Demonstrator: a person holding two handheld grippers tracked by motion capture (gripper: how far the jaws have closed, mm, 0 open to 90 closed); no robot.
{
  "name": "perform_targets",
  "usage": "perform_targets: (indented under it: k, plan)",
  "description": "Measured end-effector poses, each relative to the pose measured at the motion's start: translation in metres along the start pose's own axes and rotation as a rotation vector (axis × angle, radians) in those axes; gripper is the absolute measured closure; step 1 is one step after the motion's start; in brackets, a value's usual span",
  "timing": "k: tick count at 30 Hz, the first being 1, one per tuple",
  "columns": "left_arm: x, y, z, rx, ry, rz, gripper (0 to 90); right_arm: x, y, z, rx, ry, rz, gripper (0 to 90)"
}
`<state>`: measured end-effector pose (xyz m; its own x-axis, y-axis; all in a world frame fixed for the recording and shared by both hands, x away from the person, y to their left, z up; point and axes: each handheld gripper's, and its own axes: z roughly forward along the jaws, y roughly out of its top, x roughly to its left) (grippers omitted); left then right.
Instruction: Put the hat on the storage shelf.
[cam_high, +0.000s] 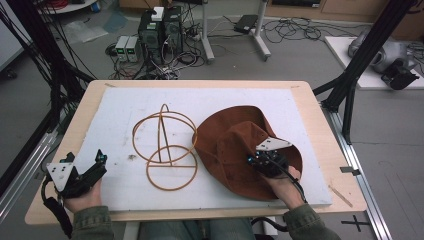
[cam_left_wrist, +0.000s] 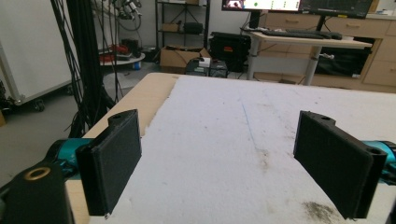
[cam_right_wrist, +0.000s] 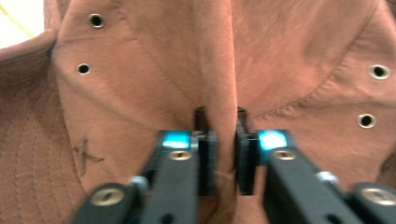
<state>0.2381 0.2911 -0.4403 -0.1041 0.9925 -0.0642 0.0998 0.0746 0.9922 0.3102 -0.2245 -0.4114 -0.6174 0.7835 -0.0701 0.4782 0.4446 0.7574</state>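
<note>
R gripper (cam_right_wrist: 222, 154) jaws pinched tight on a raised fold of the brown hat (cam_high: 235, 150), fabric squeezed between the pads; hat lies on the white pad (cam_high: 120, 107) at approx 4 o'clock of the table (cam_high: 300, 87), just R of the wire stand (cam_high: 166, 147) near centre. L gripper (cam_high: 92, 167) at approx 8 o'clock by the pad's near-L corner, jaws spread wide w/ nothing between.

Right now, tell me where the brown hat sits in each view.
High view: brown hat lies right of centre on the white foam board, beside the wire hat stand.
Left gripper view: not in it.
Right gripper view: brown hat across the frame.
Shared landmark: right gripper, shut on a fold of the hat.
</note>
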Motion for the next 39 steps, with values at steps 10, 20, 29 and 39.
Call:
perform_targets:
  k: [10,20,29,39]
  plan:
    - [-0.008,0.000,0.004,-0.002,-0.041,0.017,15.4,0.000,-0.003,-0.011,-0.124,-0.053,0.020,87.6]
    - [-0.009,-0.001,0.006,-0.002,-0.047,0.008,15.4,-0.008,-0.007,-0.037,-0.412,-0.105,0.085,87.5]
    - [-0.009,-0.001,0.005,0.002,-0.049,0.001,15.4,-0.001,-0.010,-0.058,-0.672,-0.165,0.046,87.3]
    - [-0.009,-0.001,0.005,-0.005,-0.048,-0.007,15.4,-0.005,-0.008,-0.064,-0.712,-0.151,0.076,87.2]
